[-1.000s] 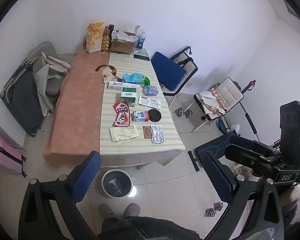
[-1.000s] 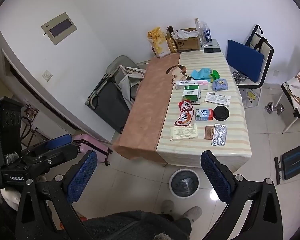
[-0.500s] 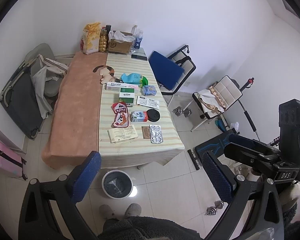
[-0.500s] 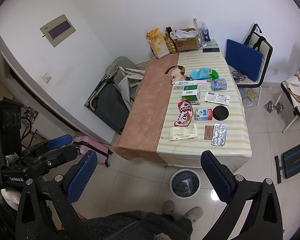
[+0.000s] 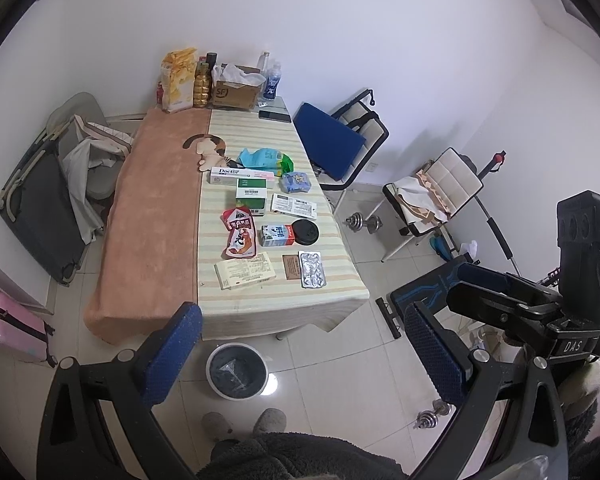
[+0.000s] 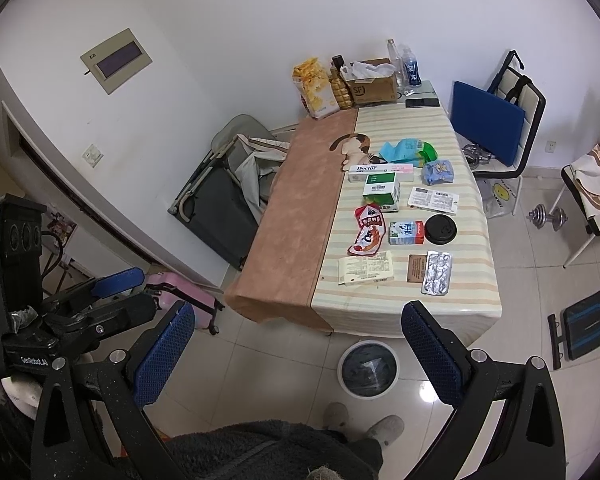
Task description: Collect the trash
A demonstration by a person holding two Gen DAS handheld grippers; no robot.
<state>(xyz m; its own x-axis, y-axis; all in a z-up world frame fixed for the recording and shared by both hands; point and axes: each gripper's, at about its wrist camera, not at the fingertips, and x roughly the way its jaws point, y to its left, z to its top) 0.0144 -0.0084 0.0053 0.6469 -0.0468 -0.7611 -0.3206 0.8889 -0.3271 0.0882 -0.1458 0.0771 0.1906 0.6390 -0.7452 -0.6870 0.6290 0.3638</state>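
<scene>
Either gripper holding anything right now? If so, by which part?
Nothing is held. The left gripper and right gripper are both open with nothing between the pads, above the floor short of the table; the trash on it is untouched.

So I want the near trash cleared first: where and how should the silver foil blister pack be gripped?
The silver foil blister pack lies flat near the table's front edge, beside a brown card. Probably best to come from above with the right hand-held gripper and pinch across its narrow width, at the long edges; its flatness leaves little else to grip.
</scene>
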